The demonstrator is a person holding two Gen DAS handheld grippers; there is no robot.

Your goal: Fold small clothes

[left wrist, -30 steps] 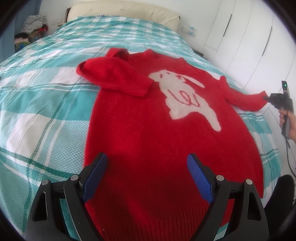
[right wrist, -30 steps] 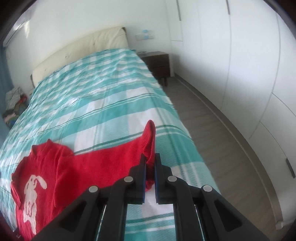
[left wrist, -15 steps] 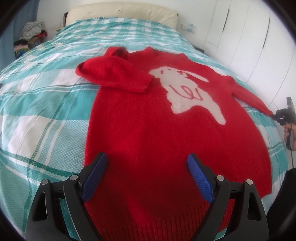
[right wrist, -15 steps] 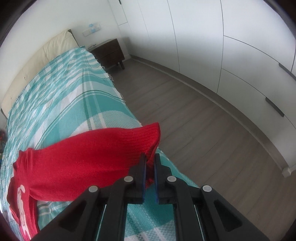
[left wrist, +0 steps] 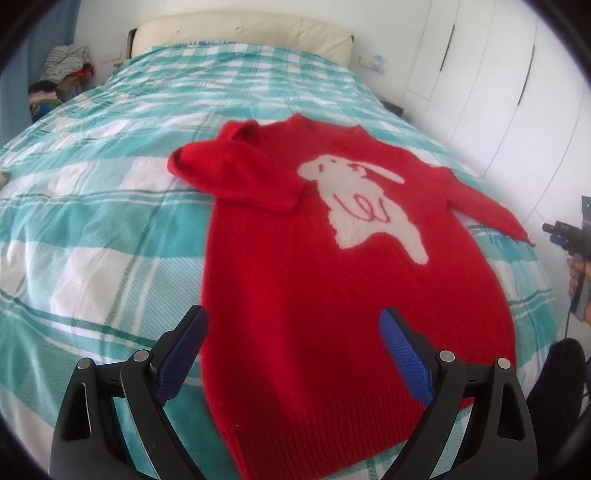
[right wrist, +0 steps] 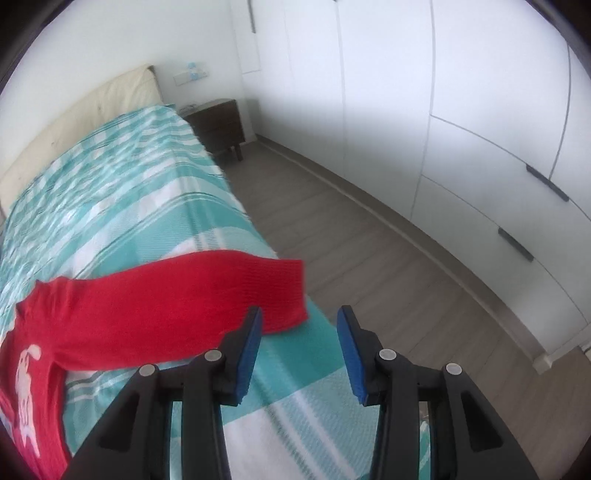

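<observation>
Sweater [left wrist: 332, 295]: red knit, white rabbit motif on chest, laid flat, front side up, on bed [left wrist: 92, 229]. Hem directly ahead of and below left claw [left wrist: 291, 343], spanning the gap between its blue pads. Far sleeve [left wrist: 240, 177] folded inward across the upper body, cuff just short of the rabbit motif. Other sleeve [right wrist: 192, 291] extended straight out toward the bed edge, cuff lying flat just ahead of right claw [right wrist: 299, 345], touching or nearly touching the tip of its left pad; contact not determinable.

Left claw: spread wide, holding nothing, hovering above the hem. Right claw: spread, holding nothing, cuff outside the gap. Right claw also visible at the far right of the left wrist view, just beyond the sleeve tip, gripped by a hand [left wrist: 576, 273].

Surface: bed covered by a teal-and-white plaid bedspread, slightly wrinkled beyond the sweater. Cream padded headboard [left wrist: 240, 29] at the far end, well ahead of the left claw.

Room: white wardrobe doors [right wrist: 461, 110] with dark handles along the wall ahead and to the right of the right claw. Grey wood-look floor [right wrist: 369, 240] between bed and wardrobe. Dark wooden nightstand [right wrist: 218, 125] beside the head of the bed. Wall outlet plate above the nightstand. Pile of mixed clothing [left wrist: 59, 81] far ahead and to the left of the left claw, beside the headboard.
</observation>
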